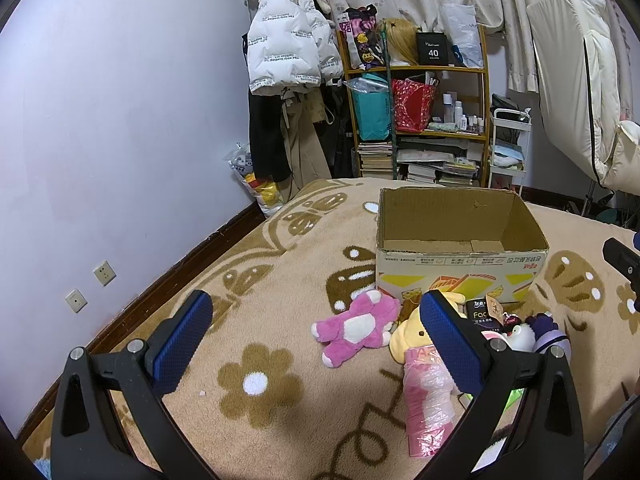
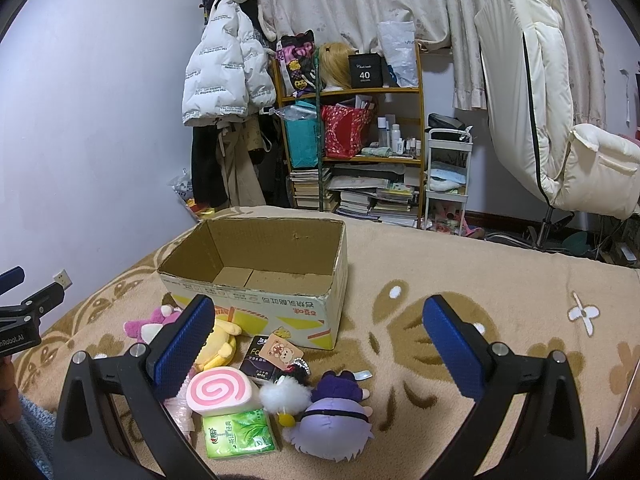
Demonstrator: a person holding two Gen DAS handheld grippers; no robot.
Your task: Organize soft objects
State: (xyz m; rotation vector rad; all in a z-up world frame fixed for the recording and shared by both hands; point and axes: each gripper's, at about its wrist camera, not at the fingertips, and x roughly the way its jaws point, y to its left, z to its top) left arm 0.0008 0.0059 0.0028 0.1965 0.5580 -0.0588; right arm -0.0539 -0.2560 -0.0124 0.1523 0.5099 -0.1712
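Note:
An open, empty cardboard box [image 1: 460,264] [image 2: 256,300] stands on the tan blanket. In front of it lie soft things: a pink plush bear [image 1: 356,328] [image 2: 146,326], a yellow plush [image 1: 412,338] [image 2: 220,346], a pink plastic-wrapped roll [image 1: 426,404], a pink swirl cake cushion [image 2: 220,392], a white fluffy toy [image 2: 284,398], a purple plush doll [image 2: 334,420], a green tissue pack [image 2: 238,434] and a black pack [image 2: 260,360]. My left gripper [image 1: 316,336] is open above the blanket beside the pink bear. My right gripper [image 2: 318,340] is open over the pile, holding nothing.
A wooden shelf [image 1: 416,68] [image 2: 352,92] with bags, books and bottles stands behind the bed, beside hanging coats [image 1: 280,48]. A white cart [image 2: 446,176] and a cream chair [image 2: 560,120] are at the right. The wall [image 1: 120,120] runs along the left.

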